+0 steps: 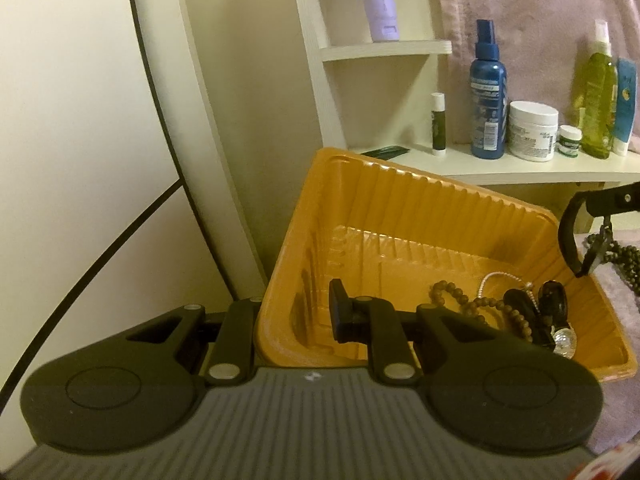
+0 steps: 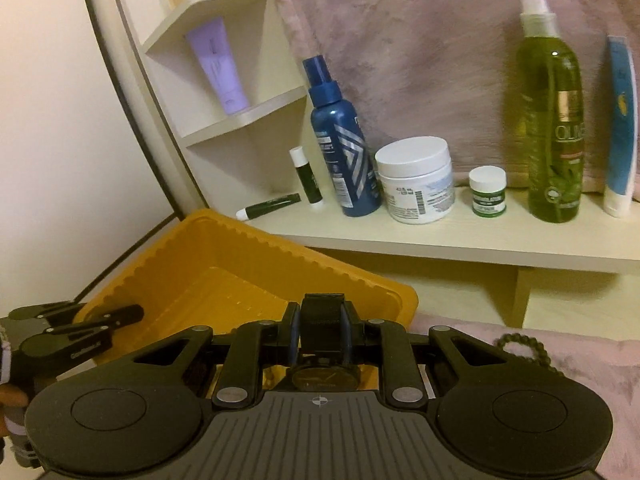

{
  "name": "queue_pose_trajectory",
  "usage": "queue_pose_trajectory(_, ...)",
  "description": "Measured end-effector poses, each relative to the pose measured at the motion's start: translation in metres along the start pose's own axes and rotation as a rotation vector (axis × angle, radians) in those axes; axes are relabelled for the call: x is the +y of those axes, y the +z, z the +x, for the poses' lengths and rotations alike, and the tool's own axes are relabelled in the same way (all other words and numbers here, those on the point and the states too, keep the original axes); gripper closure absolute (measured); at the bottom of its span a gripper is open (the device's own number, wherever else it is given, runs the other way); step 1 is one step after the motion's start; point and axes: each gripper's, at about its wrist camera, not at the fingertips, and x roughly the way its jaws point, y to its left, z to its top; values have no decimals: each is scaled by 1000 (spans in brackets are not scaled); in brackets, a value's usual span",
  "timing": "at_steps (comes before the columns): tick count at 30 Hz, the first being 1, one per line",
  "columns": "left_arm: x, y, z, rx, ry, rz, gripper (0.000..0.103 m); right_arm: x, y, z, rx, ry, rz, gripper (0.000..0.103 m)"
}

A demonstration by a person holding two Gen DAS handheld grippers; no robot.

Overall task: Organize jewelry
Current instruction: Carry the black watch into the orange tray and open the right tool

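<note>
An orange ribbed plastic tray [image 1: 400,208] sits tilted on the pink cloth; it also shows in the right wrist view [image 2: 224,256]. In its right corner lie a brown bead bracelet [image 1: 472,304], a pearl strand [image 1: 500,280] and dark pieces with a clear stone [image 1: 560,336]. My left gripper [image 1: 296,316] straddles the tray's left wall, its fingers closed against it. My right gripper [image 2: 322,324] is shut on a black wristwatch [image 2: 322,376], holding its strap [image 1: 568,232] just right of the tray. A dark bead necklace [image 1: 624,260] lies on the cloth.
A cream shelf [image 2: 440,236] behind the tray carries a blue spray bottle [image 2: 344,152], a white jar [image 2: 416,180], a small green jar [image 2: 488,190], a green bottle [image 2: 552,120] and lip balms. A mirror edge [image 1: 152,80] stands at left.
</note>
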Motion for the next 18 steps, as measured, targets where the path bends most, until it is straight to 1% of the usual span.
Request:
queue_pose_trajectory(7,-4,2,4,15,34,-2,87,-6,-1,18,28,-7,-20,82)
queue_pose_trajectory(14,-5,4,6,25,39,1,87,-9,0,36,43,3,-43,82)
queue_pose_trajectory(18,-5,4,6,26,39,2,87,-8,-1,48,65,-7,-66,82)
